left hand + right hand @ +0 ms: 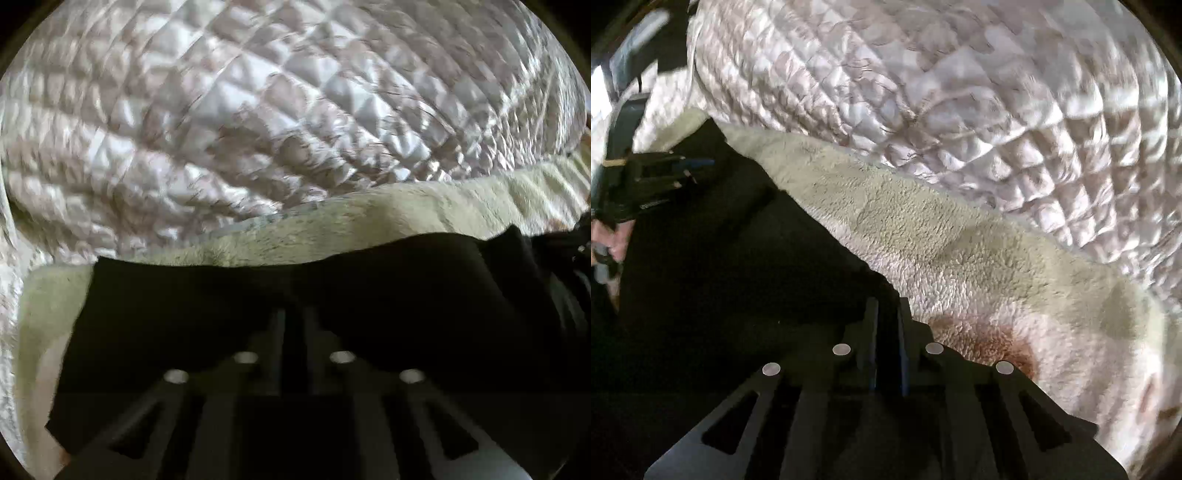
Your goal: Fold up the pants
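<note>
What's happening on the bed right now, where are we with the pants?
A person is working the black pants with two handheld tongs. The left tongs and the right tongs are both shut on the top edge of the dark fabric. The pants lie on a pale fleece blanket spread over a quilted bedspread. The left tongs also show at the left edge of the right wrist view.

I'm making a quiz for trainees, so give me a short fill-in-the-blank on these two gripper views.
1. The pants are ____ in colour.
2. They lie on a pale green fleece over a ____ cover.
3. The left gripper and right gripper both have jaws that are ____.

Missing words: black; quilted; shut
</note>
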The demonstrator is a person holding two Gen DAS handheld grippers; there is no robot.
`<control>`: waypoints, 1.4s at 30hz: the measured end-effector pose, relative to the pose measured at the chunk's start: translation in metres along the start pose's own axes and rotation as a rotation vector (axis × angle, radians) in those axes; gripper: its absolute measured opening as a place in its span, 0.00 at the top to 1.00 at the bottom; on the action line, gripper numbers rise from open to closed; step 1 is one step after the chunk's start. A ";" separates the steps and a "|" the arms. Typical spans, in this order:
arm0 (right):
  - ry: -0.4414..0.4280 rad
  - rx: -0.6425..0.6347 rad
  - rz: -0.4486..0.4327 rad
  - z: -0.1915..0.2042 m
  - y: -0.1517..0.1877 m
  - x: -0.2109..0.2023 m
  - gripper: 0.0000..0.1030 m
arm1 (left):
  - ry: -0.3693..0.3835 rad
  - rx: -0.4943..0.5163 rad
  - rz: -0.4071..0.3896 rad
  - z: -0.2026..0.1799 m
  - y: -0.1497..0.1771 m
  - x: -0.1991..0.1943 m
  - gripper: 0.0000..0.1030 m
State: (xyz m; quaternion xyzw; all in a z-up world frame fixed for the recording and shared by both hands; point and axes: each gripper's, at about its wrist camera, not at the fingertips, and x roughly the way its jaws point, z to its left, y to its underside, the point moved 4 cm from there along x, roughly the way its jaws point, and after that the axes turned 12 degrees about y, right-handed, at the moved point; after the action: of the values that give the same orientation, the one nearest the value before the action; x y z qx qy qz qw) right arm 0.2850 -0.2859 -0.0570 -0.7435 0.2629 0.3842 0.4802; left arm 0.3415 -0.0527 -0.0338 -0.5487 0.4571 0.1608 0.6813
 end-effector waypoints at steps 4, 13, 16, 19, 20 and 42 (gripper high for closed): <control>-0.005 0.049 -0.080 -0.001 0.000 -0.043 0.93 | 0.006 -0.067 -0.052 0.001 0.001 -0.027 0.96; -0.062 0.134 -0.279 0.033 0.049 -0.189 0.93 | 0.062 -0.173 -0.274 -0.008 0.046 -0.174 0.96; -0.086 0.177 -0.278 0.052 0.093 -0.218 0.93 | 0.085 -0.188 -0.301 -0.025 0.088 -0.212 0.96; -0.106 0.221 -0.198 0.073 0.142 -0.217 0.93 | 0.120 -0.234 -0.276 -0.043 0.141 -0.227 0.96; -0.120 0.243 -0.156 0.080 0.160 -0.211 0.93 | 0.120 -0.251 -0.255 -0.047 0.161 -0.228 0.96; -0.204 0.888 0.024 0.056 0.282 -0.196 0.56 | 0.044 -0.271 -0.105 -0.062 0.179 -0.186 0.51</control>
State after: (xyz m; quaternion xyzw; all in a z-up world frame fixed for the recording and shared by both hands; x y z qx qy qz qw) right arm -0.0579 -0.3436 -0.0535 -0.4205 0.3622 0.3112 0.7715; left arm 0.0863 0.0065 0.0086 -0.6621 0.4169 0.1730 0.5983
